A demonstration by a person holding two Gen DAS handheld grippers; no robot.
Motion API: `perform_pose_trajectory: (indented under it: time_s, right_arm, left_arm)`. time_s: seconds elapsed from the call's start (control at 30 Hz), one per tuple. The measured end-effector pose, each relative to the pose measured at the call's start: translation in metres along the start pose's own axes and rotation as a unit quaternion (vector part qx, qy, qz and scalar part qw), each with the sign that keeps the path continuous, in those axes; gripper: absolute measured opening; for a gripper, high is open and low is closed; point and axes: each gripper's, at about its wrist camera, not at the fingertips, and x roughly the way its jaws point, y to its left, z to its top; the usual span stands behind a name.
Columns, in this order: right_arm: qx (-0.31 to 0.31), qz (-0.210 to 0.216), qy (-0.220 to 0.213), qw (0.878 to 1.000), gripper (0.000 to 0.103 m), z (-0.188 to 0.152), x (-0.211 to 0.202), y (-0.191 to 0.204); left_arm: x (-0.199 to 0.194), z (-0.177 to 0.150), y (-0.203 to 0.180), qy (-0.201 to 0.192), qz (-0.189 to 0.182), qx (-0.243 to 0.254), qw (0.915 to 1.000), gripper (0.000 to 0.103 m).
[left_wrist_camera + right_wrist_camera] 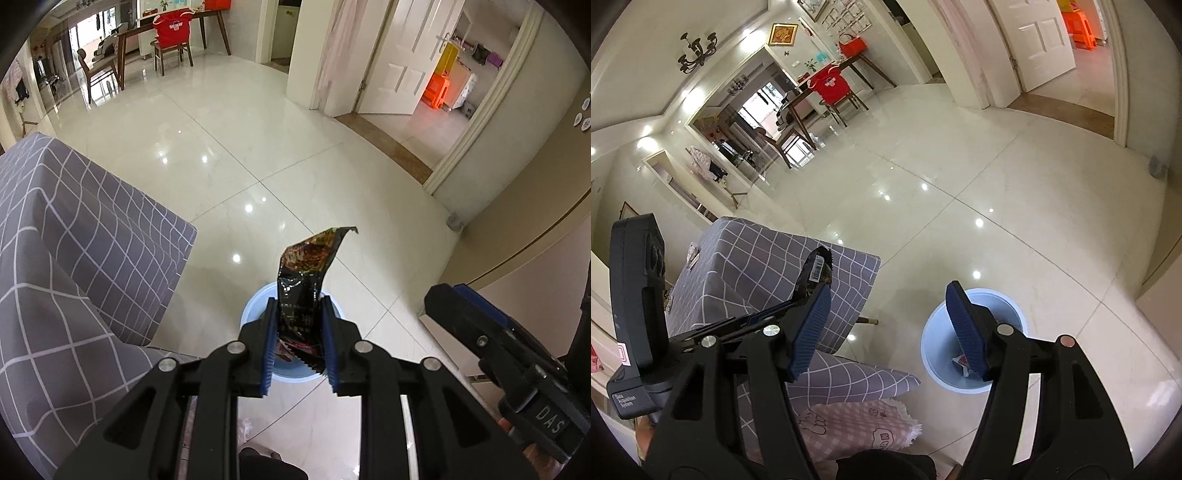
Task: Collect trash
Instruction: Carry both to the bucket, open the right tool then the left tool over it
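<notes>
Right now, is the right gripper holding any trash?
No, the right gripper stands open and empty above the blue bin.

Open floor point(997, 184) rings the bin point(932, 354) — only the draped table point(768, 266) crowds its left.

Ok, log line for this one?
left hand-held gripper: shut on snack wrapper | right hand-held gripper: open, empty | blue bin: on floor below, holds trash

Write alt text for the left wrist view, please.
The left gripper is shut on a dark snack wrapper above a light blue bin on the tiled floor. A table with a grey checked cloth stands left.
</notes>
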Motion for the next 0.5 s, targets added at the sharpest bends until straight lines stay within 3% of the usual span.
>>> perform_pose_trajectory:
  time_s: [0.4,0.43,0.47,0.5]
  right_arm:
    - [0.019,-0.019,-0.065,0.998,0.065,0.005,-0.031,-0.018]
    - [0.021,-0.021,-0.073,0.997,0.065,0.005,-0.034,-0.019]
    - [0.023,-0.022,-0.079,0.996,0.065,0.005,-0.037,-0.02]
    - [0.024,-0.025,-0.084,0.996,0.065,0.005,-0.038,-0.02]
  left_arm:
    - [0.004,0.016,-0.019,-0.008,-0.004,0.015,0.9998,0.025]
    - [0.003,0.018,-0.02,-0.012,-0.005,0.013,0.9998,0.036]
    - [0.003,0.02,-0.02,-0.014,-0.004,0.009,0.9999,0.06]
    - [0.002,0.021,-0.019,-0.016,0.001,0.002,0.9999,0.072]
